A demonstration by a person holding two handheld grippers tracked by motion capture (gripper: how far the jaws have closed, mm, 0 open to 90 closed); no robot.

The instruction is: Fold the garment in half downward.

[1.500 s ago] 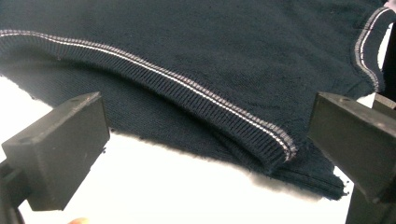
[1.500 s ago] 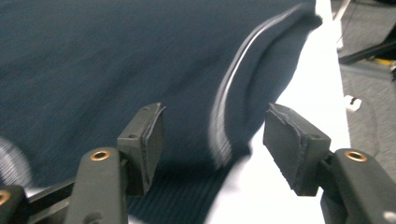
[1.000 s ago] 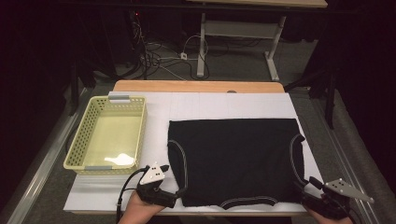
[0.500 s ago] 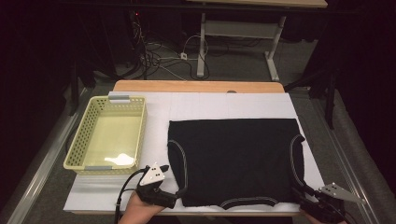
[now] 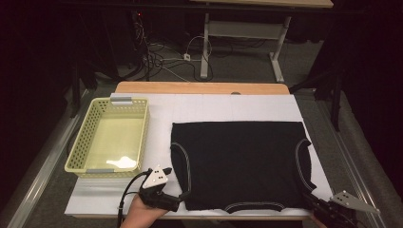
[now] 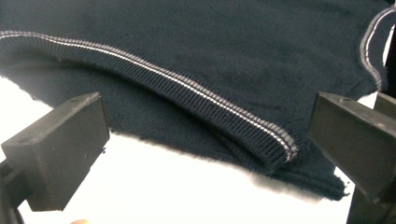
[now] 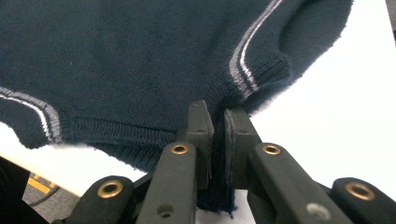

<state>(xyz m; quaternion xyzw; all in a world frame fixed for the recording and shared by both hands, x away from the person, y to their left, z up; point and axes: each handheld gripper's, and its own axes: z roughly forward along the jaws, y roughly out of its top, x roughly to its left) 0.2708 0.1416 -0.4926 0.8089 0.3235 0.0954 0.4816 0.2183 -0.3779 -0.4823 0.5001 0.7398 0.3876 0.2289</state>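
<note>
Because the black knit top [image 5: 240, 164] lies flat on the white mat [image 5: 157, 114], neckline toward us & hem away, its two near shoulder corners are the natural pick-up pts, and that's where we've put both tools. Our right gripper [image 7: 214, 122] sits at the near-right corner; its jaws have just been closing and now pinch a fold of the dark knit, w/ fabric hanging out below the pads. We judge the bite was taken right beside the white-striped armhole trim [image 7: 243, 60] since the ribbing there is thicker & less likely to slip.

Our left gripper [image 6: 205, 140] hovers at the near-left corner, jaws wide apart, nothing pressed between them; the striped rib edge [image 6: 187, 86] and the cloth corner lie in the gap betw. the pads, not yet touched. So one corner is secured, the other prob. next, bc lifting or folding w/ only one side held would drag the top askew.

The yellow basket [image 5: 78, 152] stands well apart to the left on the same mat, open side up, likely the eventual drop spot, tho we can't confirm that. In the high view the left gripper [image 5: 177, 199] sits just beside the garment's near-left corner.
</note>
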